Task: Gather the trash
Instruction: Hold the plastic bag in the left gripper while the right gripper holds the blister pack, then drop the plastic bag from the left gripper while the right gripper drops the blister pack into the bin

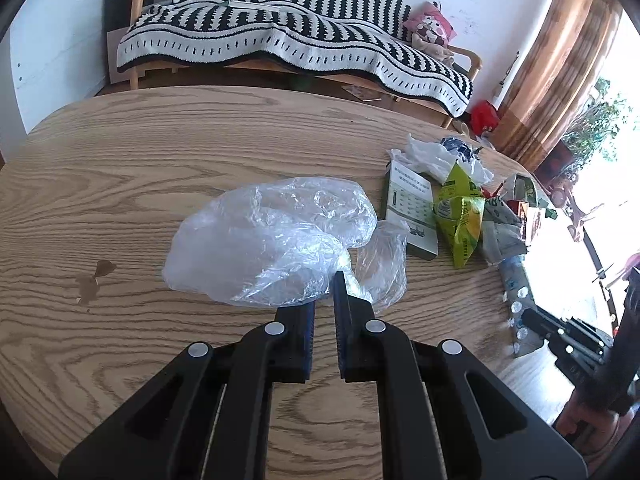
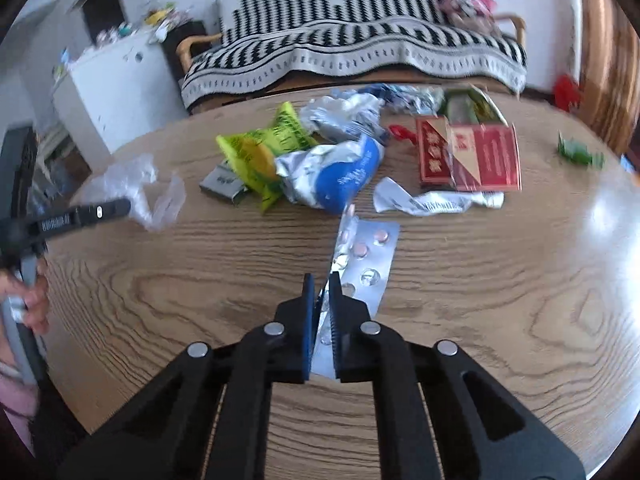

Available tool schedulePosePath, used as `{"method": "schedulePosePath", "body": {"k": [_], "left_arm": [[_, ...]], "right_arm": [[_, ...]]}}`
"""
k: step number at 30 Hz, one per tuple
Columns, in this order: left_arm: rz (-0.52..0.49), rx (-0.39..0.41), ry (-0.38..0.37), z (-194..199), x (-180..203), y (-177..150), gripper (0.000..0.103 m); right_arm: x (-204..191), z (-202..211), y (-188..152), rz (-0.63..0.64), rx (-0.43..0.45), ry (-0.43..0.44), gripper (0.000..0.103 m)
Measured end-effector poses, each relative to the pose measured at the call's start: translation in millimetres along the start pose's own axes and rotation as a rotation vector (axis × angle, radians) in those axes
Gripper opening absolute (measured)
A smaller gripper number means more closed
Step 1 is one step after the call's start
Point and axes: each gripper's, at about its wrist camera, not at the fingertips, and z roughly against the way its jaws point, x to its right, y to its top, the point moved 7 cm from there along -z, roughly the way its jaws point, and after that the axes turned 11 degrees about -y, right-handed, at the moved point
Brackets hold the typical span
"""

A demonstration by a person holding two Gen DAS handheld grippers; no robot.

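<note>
A clear plastic bag (image 1: 268,240) lies crumpled on the wooden table (image 1: 160,152). My left gripper (image 1: 324,292) is shut on the bag's near edge; it also shows in the right wrist view (image 2: 120,206) beside the bag (image 2: 136,188). My right gripper (image 2: 322,292) is shut on a silver pill blister pack (image 2: 366,256) and holds it above the table. Further back lies a trash pile: a yellow-green snack wrapper (image 2: 264,152), a blue and silver bag (image 2: 336,172), a red box (image 2: 472,156), and a crumpled white wrapper (image 2: 432,200).
A green and white box (image 1: 412,208) and white plastic (image 1: 432,156) lie at the table's right in the left wrist view. A green wrapper (image 2: 580,152) sits far right. A striped sofa (image 1: 296,36) stands behind the table. A stain (image 1: 94,280) marks the wood.
</note>
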Motion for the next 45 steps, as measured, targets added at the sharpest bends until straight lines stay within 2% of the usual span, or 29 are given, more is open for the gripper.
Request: {"method": "schedulePosePath", "body": {"k": [3,12,15,18,20,24,31,36,39,42,45], "left_arm": [[-0.006,-0.002,-0.002,-0.3,1.4,-0.4,0.008],[-0.013,-0.007,-0.003,-1.9,2.4,-0.2,0.008],[-0.016,-0.009,-0.003,-2.6,2.6,-0.3,0.008],[-0.015,-0.010,-0.002,-2.8,1.5,-0.4,0.008],[-0.016,-0.010,-0.001,-3.1,1.8,-0.4,0.008],[-0.022,-0.013,-0.001,-4.0,2.5,-1.1,0.008],[-0.019,-0.014,0.003,-4.6,2.5,-0.6,0.008],[-0.006,0.009,-0.015,0.9,8.5,4.0,0.008],[-0.004,0.070,-0.063,15.4,27.8,13.8,0.008],[-0.019,0.121,-0.066,29.0,56.9,18.3,0.008],[-0.058,0.104,-0.109,36.7,101.2,14.3,0.008]], "right_arm": [[-12.4,-0.7,-2.4,0.060,0.013,-0.013,0.006],[-4.3,4.3,2.1,0.005,0.039,0.017,0.005],[-10.3,13.6,4.5,0.009,0.079,0.054,0.005],[-21.6,27.1,7.3,0.061,0.148,0.087,0.005],[-34.2,33.7,6.6,0.138,0.187,0.068,0.005],[-45.8,33.7,3.9,0.195,0.192,0.051,0.005],[-28.8,28.8,6.8,0.105,0.155,0.051,0.005],[-26.7,37.9,14.8,0.074,0.197,0.043,0.005],[-24.4,47.7,19.3,0.048,0.227,0.056,0.005],[-5.1,74.8,32.1,-0.031,0.295,0.054,0.005],[20.3,96.2,39.9,-0.125,0.310,0.089,0.005]]}}
